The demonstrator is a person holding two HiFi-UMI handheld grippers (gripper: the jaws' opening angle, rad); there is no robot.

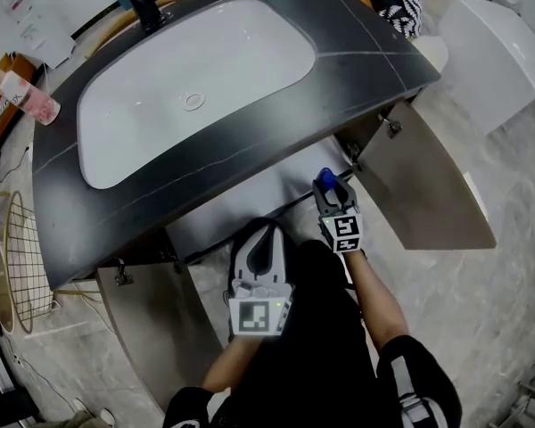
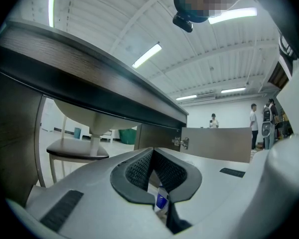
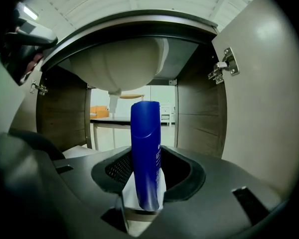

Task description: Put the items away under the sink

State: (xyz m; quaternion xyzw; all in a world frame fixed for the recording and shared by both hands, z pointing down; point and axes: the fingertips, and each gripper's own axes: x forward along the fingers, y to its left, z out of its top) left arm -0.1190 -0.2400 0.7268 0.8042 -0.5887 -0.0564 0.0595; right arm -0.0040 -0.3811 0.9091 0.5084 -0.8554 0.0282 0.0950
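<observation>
Squarely clamped in my right gripper [image 3: 148, 178], the blue bottle [image 3: 145, 148] stood upright at frame centre, long axis vertical. The open cabinet [image 3: 199, 118] lay straight ahead beneath the basin [image 3: 119, 63]. That hand was the nearer, extended to the threshold. The left gripper [image 2: 152, 156] hung lower left in the head view, jaws pressed together, apparently empty.

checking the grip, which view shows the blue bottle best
The right gripper view: the blue bottle fills the middle, clamped in the right tool. The head view shows only its top; the left gripper view doesn't clearly show it.
</observation>
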